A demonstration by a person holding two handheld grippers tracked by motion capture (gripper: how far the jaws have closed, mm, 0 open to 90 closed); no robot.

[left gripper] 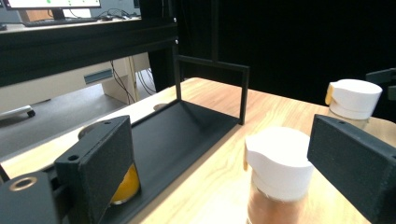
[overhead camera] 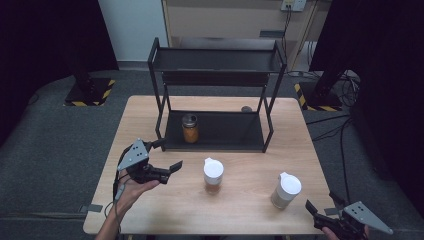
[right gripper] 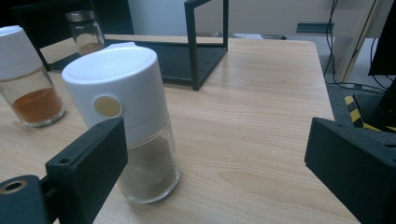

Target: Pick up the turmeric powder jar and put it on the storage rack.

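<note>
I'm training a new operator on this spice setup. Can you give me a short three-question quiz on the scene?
1. True or false: the metal-lidded jar stands on the rack's lower shelf.
2. How many white-capped shakers stand on the table?
3. Which is nearer the right gripper: A) the orange-spice shaker, B) the grey-spice shaker?

Key: 1 true; 2 two; 3 B.

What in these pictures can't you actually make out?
- Metal-lidded jar, left gripper view: mostly hidden behind a black jaw.
- Right gripper, high view: its holder's hand is cut off by the bottom edge.
- Small dark thing behind the rack, high view: too small to identify.
</note>
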